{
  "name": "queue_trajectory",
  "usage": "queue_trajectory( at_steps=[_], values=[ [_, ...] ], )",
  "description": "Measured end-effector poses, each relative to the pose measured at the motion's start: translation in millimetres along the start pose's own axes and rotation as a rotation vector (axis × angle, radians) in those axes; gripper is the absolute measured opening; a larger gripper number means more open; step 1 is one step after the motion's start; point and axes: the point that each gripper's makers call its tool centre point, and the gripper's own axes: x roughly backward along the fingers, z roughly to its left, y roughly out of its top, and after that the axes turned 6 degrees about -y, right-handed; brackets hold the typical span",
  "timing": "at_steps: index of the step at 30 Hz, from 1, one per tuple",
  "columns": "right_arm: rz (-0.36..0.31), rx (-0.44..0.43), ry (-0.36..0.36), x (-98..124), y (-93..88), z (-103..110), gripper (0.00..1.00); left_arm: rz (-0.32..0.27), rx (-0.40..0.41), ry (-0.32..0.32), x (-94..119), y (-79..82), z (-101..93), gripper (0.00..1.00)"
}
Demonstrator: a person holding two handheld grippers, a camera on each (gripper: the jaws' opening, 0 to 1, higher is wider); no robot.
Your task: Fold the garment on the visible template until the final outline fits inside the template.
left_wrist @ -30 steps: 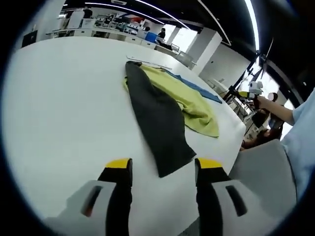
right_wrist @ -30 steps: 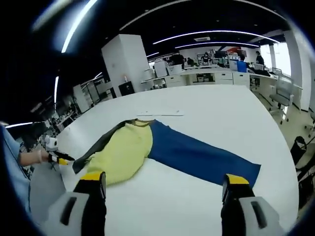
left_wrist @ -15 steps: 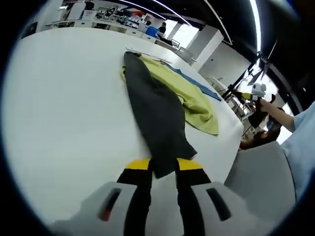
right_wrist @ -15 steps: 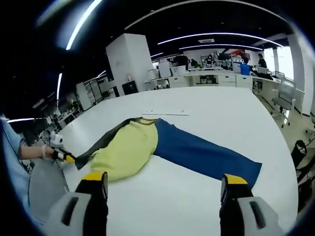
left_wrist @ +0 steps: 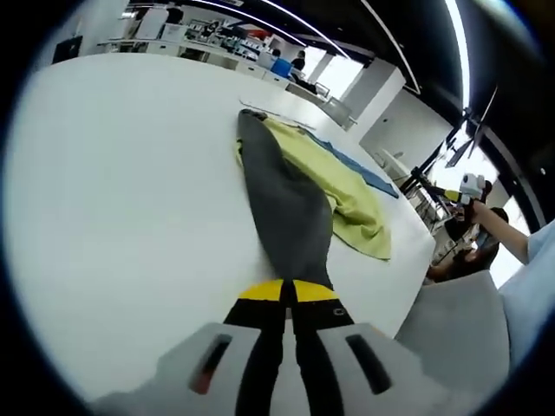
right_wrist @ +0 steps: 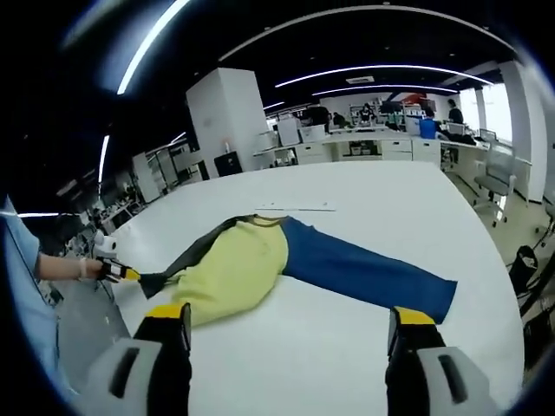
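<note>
A: Left gripper (left_wrist: 287,290) — jaws?

B: Pressed together, pinching the near tip of the dark sleeve (left_wrist: 286,208). Cloth enters right at the yellow tips.

A: Which way does the sleeve run from there?

B: Straight out toward 12, drifting to 11 at the far end. Long axis is abt in line w/ the jaws. The yellow body (left_wrist: 334,178) lies along its 1–2 o'clock side, touching, w/ the blue sleeve (left_wrist: 364,169) peeking past it.

A: And the right gripper (right_wrist: 286,322)?

B: Jaws spread wide, nothing between them, hovering over the white table (right_wrist: 373,195). Garment (right_wrist: 260,264) lies crosswise ahead: blue sleeve out to 1–2, dark sleeve to 10. The other gripper shows at 9, at the dark sleeve's end.

A: Template?

B: Maybe the thin strip (right_wrist: 295,207) by the collar, at 12. Too small to be sure.

A: So who's nearer?

B: Left has the dark sleeve. Right is closer to the blue cuff. I'd guess the dark sleeve gets carried over the yellow body, toward 1–2 in the left gripper view.
</note>
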Motion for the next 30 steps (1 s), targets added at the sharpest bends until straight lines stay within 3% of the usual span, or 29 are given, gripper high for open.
queue_trajectory(
  at_steps=[6,10,17,30],
  values=[
    [-0.026,-0.015,-0.035,14,1.6,13,0.95,-0.021,0.006,-0.005,20,22.2,13.1,0.0],
    [-0.034,-0.044,-0.06,16,2.4,20,0.96,-0.01,0.008,0.005,34,36.7,33.1,0.0],
    [0.007,-0.044,-0.091,19,-6.5,50,0.96,0.01,0.001,0.015,55,59.3,65.7,0.0],
    [-0.008,-0.127,-0.143,11,0.8,77,0.96,0.085,-0.03,0.048,70,86.3,136.2,0.0]
  ],
)
